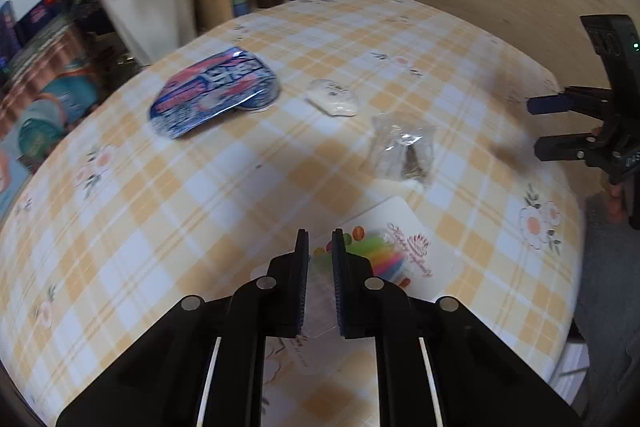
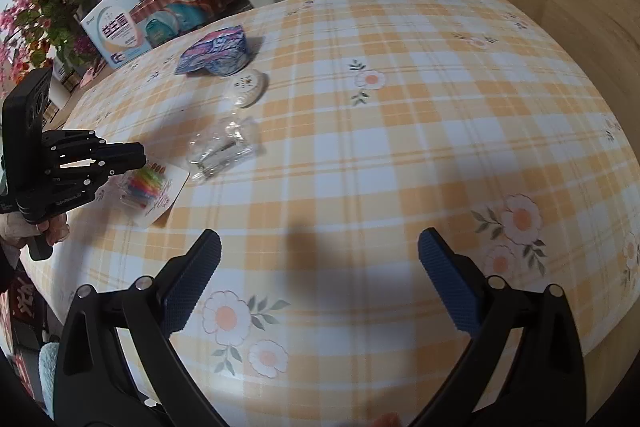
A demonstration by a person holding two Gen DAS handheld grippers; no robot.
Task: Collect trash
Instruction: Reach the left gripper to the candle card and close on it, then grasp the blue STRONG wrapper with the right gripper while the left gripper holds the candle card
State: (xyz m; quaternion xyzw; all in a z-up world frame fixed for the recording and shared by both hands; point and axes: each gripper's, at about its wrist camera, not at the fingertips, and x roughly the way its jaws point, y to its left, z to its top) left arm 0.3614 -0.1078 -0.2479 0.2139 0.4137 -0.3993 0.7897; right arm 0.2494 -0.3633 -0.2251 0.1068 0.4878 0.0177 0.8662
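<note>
While the checked bench point(image 2: 400, 107) carries four bits of trash, none is collected yet. Far left lies the blue snack wrapper point(image 1: 216, 91), right of it a small white packet point(image 1: 334, 98), nearer a clear plastic bag point(image 1: 404, 149), nearest the candle card point(image 1: 394, 255). Left tool point(image 1: 320, 247): fingers nearly together, clamped on the card's clear blister edge, card apparently flat on the cloth. Right tool point(image 2: 320, 279): fingers wide apart, holding nothing, hovering over bare cloth well right of the trash. Risk: thin, slick blister may slip free on lifting; a shallow bite would cause it. Cloth could snag too.
</note>
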